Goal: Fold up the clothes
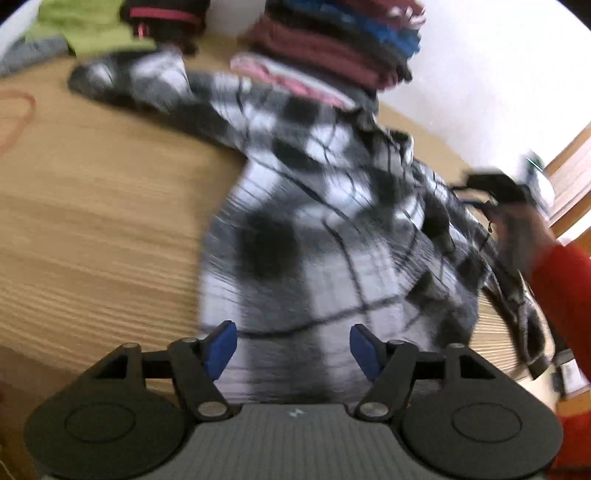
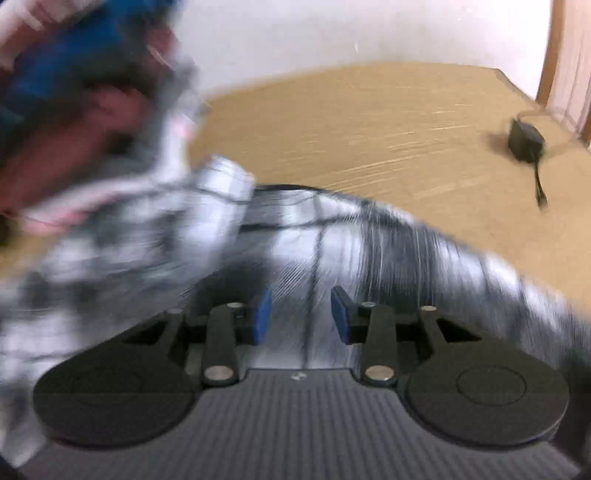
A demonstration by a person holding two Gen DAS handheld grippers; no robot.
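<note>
A black, white and grey plaid shirt [image 1: 332, 206] lies spread on the wooden table [image 1: 92, 221], one sleeve stretched toward the far left. My left gripper [image 1: 293, 347] hovers over the shirt's near hem, open, its blue pads wide apart with nothing pressed between them. In the right wrist view the same plaid shirt [image 2: 369, 236] fills the lower middle, blurred. My right gripper [image 2: 301, 315] is open just above it, and its pads do not pinch the cloth. At the right of the left wrist view, the person's red sleeve [image 1: 565, 288] holds the right tool by the shirt's far side.
A tall stack of folded clothes [image 1: 332, 44] stands at the shirt's collar end, also blurred at upper left [image 2: 74, 74]. A green garment [image 1: 92, 26], a black one with pink stripes [image 1: 162, 18] and an orange cord [image 1: 18, 118] lie far left. A black adapter [image 2: 524, 140] sits far right.
</note>
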